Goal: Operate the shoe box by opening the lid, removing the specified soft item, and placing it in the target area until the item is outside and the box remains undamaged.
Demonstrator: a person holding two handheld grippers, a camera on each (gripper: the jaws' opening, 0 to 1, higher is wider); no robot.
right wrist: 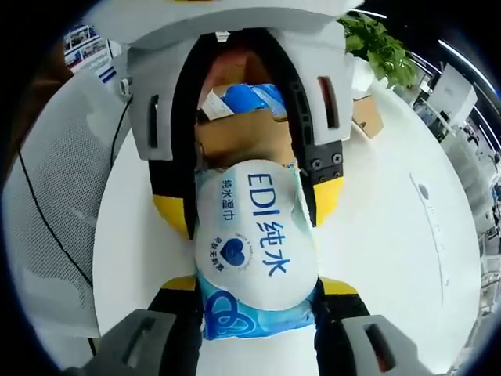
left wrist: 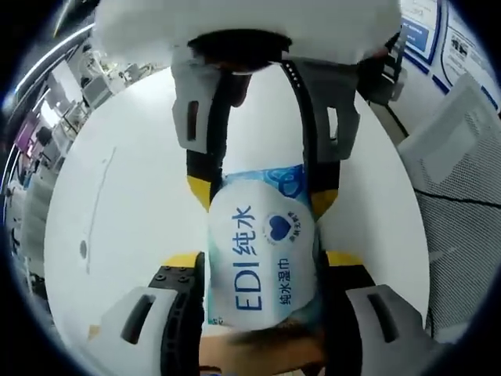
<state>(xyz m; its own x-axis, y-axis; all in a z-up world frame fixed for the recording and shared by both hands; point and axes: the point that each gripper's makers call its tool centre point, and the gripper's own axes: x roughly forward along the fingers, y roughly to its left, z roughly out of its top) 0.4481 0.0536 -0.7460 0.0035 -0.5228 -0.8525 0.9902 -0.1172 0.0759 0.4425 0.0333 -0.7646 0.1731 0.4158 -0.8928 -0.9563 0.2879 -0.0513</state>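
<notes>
While you clamp one soft blue-and-white wet-wipe pack at centre frame between your left gripper and right gripper, the right gripper view adds a brown cardboard box above and green plant upper right.

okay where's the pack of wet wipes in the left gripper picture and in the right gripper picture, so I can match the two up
Left gripper view: the wet wipes pack sits at lower centre, between this view's own jaws, with the right gripper reaching down from the top onto its far end.
Right gripper view: the pack lies at lower centre, the left gripper coming from above.
Shared landmark: the round white table.
</notes>
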